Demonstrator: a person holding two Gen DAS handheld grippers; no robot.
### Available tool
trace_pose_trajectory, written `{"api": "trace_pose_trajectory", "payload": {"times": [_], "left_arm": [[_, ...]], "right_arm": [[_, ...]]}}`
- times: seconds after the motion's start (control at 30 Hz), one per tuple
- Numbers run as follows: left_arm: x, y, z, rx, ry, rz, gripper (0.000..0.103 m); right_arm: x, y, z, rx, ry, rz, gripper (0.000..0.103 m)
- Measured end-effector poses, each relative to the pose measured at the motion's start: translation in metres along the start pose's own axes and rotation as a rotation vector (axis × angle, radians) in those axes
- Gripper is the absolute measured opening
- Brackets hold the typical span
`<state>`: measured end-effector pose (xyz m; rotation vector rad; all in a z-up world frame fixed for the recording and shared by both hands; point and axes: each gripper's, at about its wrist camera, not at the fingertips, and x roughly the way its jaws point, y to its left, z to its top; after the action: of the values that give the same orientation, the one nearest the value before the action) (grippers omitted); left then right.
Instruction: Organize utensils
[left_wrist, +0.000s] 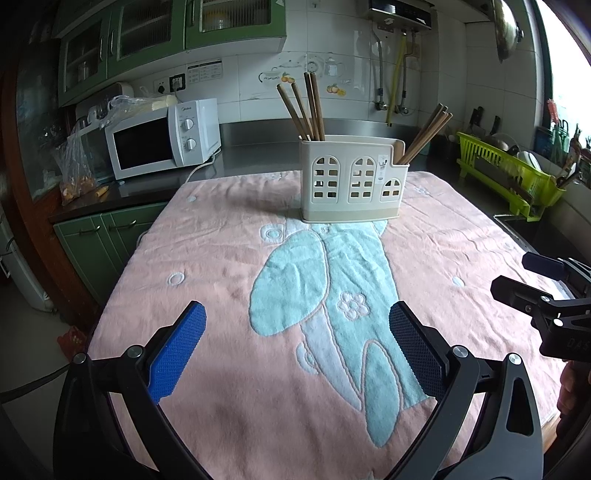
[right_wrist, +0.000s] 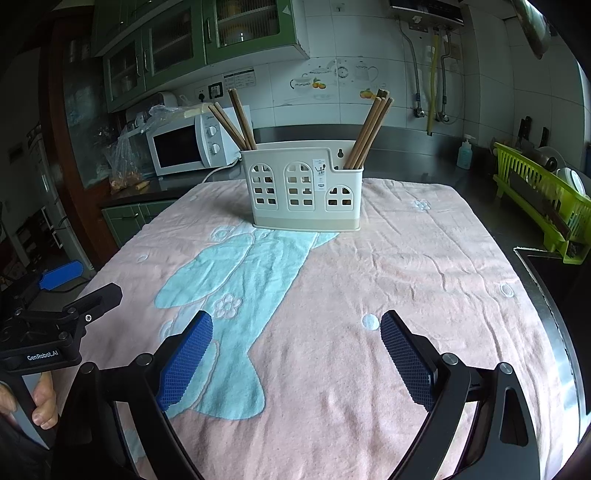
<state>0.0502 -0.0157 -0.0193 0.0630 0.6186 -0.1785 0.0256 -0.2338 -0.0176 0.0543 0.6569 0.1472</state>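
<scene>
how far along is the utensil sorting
It looks nearly or fully done: chopsticks stand in the left end of the holder, and more chopsticks stand in its right end. The left tongs and right tongs are open and empty. No loose utensils show on the towel.

— What lies under my jaws?
— A pink towel (left_wrist: 229, 258) with a blue figure, spread beneath and ahead of them.
— And past them?
— Far left a white microwave (left_wrist: 162, 138), far right a green dish rack (right_wrist: 543, 201), green cabinets (left_wrist: 122, 37) high above
</scene>
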Motion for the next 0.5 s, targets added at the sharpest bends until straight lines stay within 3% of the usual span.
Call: {"api": "trace_pose_trajectory", "payload": {"times": [0.5], "left_arm": [[-0.0002, -0.0002, -0.0004, 0.002, 0.001, 0.002, 0.098]], "right_arm": [[0.0006, 0.002, -0.001, 0.001, 0.001, 0.005, 0.089]]}}
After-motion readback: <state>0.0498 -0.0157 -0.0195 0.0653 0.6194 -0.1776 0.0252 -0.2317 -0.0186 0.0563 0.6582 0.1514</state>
